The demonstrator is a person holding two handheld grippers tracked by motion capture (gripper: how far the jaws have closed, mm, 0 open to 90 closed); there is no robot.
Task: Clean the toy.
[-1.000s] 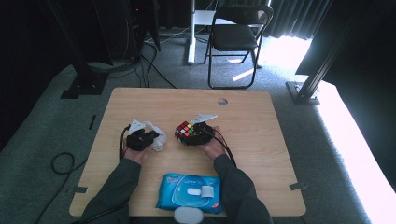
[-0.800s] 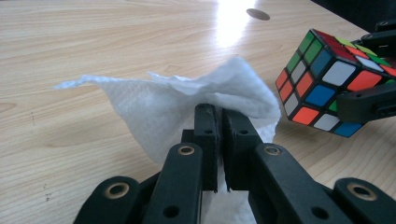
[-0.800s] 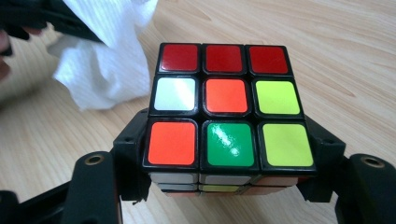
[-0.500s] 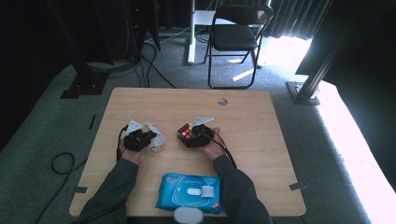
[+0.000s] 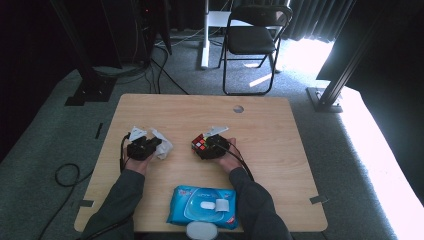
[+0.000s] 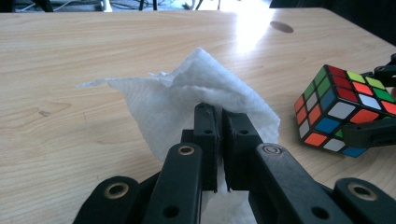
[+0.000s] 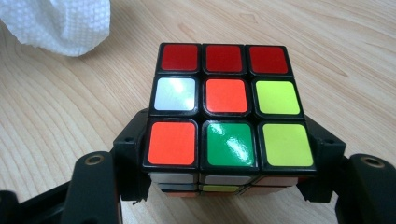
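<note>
We've got the cube (image 7: 224, 112) clamped in the right gripper (image 5: 212, 146) just off the table (image 5: 280, 150), left gripper (image 6: 218, 140) pinched nearly shut on the wipe (image 6: 187, 93) beside it, so next we'd bring wipe to cube & rub w/o losing grip.

Bare tabletop (image 5: 280, 120) runs across the whole upper part of the high view, interrupted only by a small round hole (image 5: 238, 108) near the far edge. At centre, a narrow wooden lane separates the crumpled wipe (image 5: 162, 145) from the puzzle cube (image 5: 200, 144). Toward the bottom edge, the blue wipes pack (image 5: 202, 206) blocks the middle; both lower corners stay open.
</note>
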